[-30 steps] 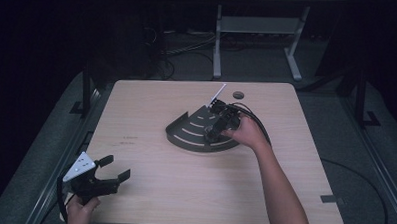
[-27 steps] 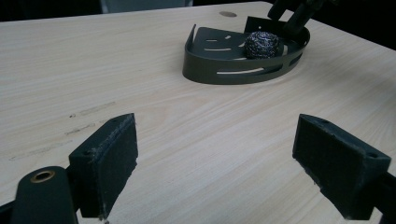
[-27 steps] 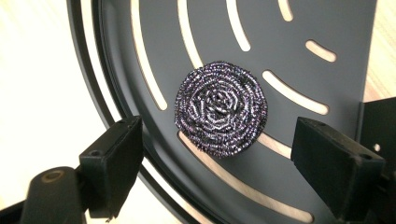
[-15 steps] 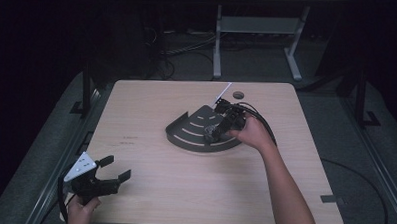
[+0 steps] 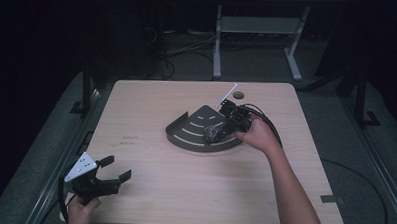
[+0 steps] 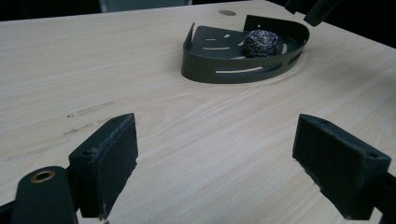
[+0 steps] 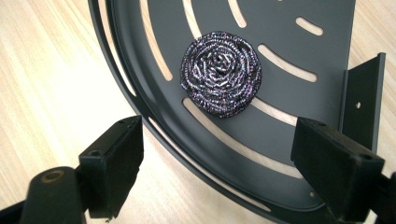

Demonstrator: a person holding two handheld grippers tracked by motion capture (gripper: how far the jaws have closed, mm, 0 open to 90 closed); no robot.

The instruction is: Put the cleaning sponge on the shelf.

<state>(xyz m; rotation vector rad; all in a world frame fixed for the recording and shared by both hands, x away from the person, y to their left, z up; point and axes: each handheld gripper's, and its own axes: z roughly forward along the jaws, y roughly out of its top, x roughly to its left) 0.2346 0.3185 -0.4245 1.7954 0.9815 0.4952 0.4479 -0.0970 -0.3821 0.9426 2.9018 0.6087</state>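
The right gripper [image 5: 225,124] hangs over the right end of the dark slotted tray [image 5: 188,136], its jaws spread wide with nothing between them and touching nothing. In the right gripper view [image 7: 215,172] one jaw stands over the bare table outside the tray's curved rim [image 7: 116,88] and the other over the tray floor by its upright corner wall. The steel scouring ball [image 7: 221,73] lies loose on the tray floor, just beyond the jaw tips and roughly centred between them; in the high view it sits at the tray's right side [image 5: 213,132], right next to the gripper.

The left gripper [image 5: 115,170] is held at the near left corner of the table [image 5: 151,105], well apart from the tray, jaws wide open and empty [image 6: 215,168]. From there the ball [image 6: 260,43] shows resting in the far tray [image 6: 205,70].

Compared with a second ago, the right gripper has drawn slightly back toward the right, off the ball, with its jaws at the same spread. The ball, the tray and the left gripper lie as before.
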